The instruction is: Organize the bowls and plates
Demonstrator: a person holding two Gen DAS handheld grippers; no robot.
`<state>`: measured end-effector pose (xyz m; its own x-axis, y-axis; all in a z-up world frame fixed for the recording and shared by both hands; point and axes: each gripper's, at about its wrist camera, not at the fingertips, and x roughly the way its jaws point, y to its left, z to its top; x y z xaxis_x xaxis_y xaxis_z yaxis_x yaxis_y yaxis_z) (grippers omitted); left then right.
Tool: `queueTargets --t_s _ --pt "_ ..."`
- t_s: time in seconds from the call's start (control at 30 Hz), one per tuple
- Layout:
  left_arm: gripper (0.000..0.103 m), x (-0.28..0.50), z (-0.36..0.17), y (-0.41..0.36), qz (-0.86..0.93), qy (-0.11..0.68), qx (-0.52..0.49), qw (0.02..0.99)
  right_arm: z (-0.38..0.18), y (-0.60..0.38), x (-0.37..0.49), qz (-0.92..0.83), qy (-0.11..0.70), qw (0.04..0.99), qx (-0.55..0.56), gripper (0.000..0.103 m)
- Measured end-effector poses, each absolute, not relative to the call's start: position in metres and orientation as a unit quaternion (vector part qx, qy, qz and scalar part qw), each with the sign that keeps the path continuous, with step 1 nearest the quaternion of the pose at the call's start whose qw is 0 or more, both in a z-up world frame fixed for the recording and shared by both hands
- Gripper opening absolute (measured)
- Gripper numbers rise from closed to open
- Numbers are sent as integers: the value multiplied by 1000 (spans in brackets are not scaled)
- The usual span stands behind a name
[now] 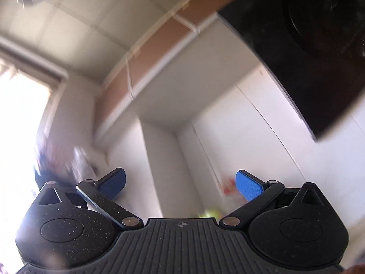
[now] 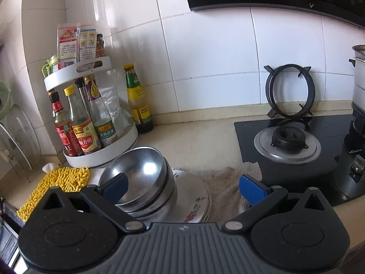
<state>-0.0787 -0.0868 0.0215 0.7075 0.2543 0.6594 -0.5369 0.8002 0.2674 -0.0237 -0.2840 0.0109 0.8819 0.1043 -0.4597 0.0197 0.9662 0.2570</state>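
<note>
Right wrist view: steel bowls [image 2: 141,180], nested, at least three, smooth and round, stacked on floral ceramic plates [image 2: 196,203], several, count unclear, on a towel [image 2: 225,182] on the beige counter [image 2: 200,141]. Right gripper [image 2: 182,188]: jaws wide apart, holding nothing, blue pads either side of the stack. Left gripper [image 1: 180,182]: wide apart, empty, tilted toward the ceiling. Yellow chenille cloth [image 2: 61,182], one; two-tier condiment rack [image 2: 91,118], one.

Beige counter [image 2: 205,141] w/ towel [image 2: 225,182], yellow mop pad [image 2: 63,180], spice rack [image 2: 100,157], hob [image 2: 330,137]
</note>
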Motion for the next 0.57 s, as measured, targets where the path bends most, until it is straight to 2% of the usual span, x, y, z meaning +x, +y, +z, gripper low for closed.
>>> queueTargets --t_s 0.17,0.37,0.4,0.43,0.5,0.57 --pt "103 -72 17 -94 250 -361 235 867 8 -280 -19 19 268 957 114 103" --pt "103 -69 10 -97 193 -283 246 907 8 -277 -19 17 282 954 98 103" --pt "103 -71 11 -98 168 -249 245 922 8 -277 -18 18 284 954 97 103" --pt "103 -68 13 -97 126 -182 233 947 6 -277 -16 19 289 952 99 103" --pt "103 -51 21 -93 -4 11 190 982 2 -279 -10 25 305 945 116 103" --pt "98 -23 15 -89 -106 212 119 964 -1 -279 -5 19 321 939 123 103"
